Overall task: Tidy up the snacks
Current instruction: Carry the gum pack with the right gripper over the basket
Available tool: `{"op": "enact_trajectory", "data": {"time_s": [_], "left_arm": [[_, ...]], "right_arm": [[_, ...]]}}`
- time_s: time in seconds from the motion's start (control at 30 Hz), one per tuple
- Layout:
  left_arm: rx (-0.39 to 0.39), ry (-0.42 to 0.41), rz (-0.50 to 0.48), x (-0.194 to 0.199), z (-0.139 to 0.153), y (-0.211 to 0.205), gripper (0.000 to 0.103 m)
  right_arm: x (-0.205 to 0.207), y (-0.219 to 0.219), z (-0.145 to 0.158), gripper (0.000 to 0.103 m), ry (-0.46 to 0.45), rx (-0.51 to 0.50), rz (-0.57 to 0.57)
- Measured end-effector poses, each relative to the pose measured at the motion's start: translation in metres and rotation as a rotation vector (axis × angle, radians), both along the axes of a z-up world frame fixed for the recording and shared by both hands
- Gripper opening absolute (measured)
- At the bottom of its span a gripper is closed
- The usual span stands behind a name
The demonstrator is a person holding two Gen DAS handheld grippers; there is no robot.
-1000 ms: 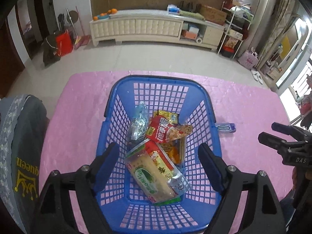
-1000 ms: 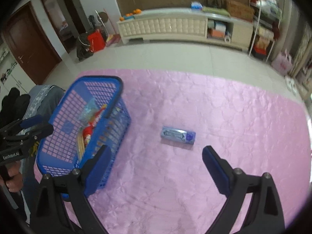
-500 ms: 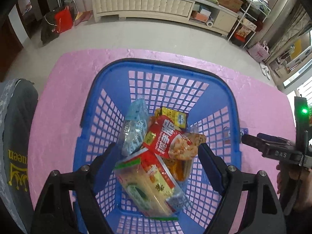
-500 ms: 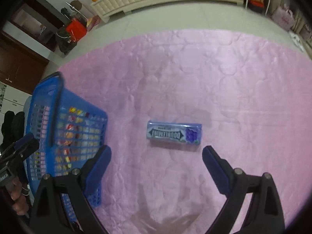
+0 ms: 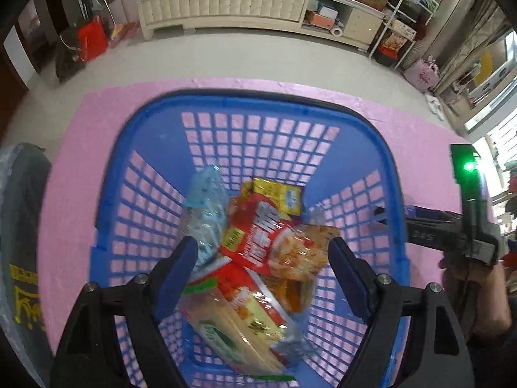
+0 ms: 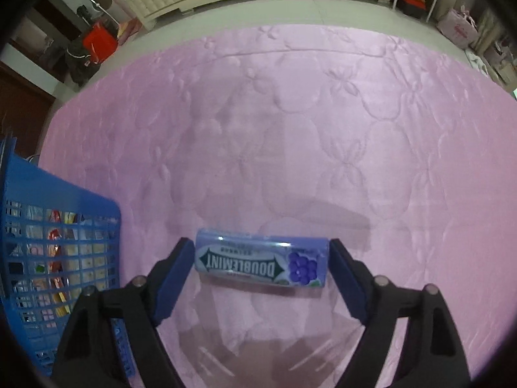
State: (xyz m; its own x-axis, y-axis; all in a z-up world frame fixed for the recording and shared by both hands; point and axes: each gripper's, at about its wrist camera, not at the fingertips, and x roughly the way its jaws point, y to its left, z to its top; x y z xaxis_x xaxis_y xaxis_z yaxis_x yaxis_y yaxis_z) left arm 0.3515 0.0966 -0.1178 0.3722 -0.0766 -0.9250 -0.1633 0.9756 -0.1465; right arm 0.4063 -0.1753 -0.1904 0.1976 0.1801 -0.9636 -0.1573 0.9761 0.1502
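Snacks [image 5: 258, 258] already fill your blue basket [image 5: 258, 106]; left tongs [image 5: 261, 258] hang wide open over them, gripping nothing. Right view: gum pack [image 6: 261, 263] lies on the pink bench [image 6: 290, 113] between your closing right tongs [image 6: 261, 268], not yet lifted. One item left, apparently.

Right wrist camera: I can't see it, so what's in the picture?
A purple Doublemint gum pack lies flat on a pink quilted tablecloth, between the two blue-padded tips of the right tongs, which are closing on its ends. A blue basket holding snacks stands at the left edge.
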Motion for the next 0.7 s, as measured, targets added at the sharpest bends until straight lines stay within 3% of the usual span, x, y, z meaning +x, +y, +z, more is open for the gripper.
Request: {"op": "enact_trajectory", "data": {"time_s": [0.3, 0.7], "left_arm": [[-0.007, -0.026, 0.002, -0.024, 0.009, -0.001, 0.081], [-0.031, -0.108, 0.028, -0.095, 0.056, 0.015, 0.081]], "right_arm": [[-0.019, -0.007, 0.014, 0.085, -0.021, 0.064, 0.022], [-0.073, -0.005, 0.100, 0.085, -0.131, 0.139, 0.050]]}}
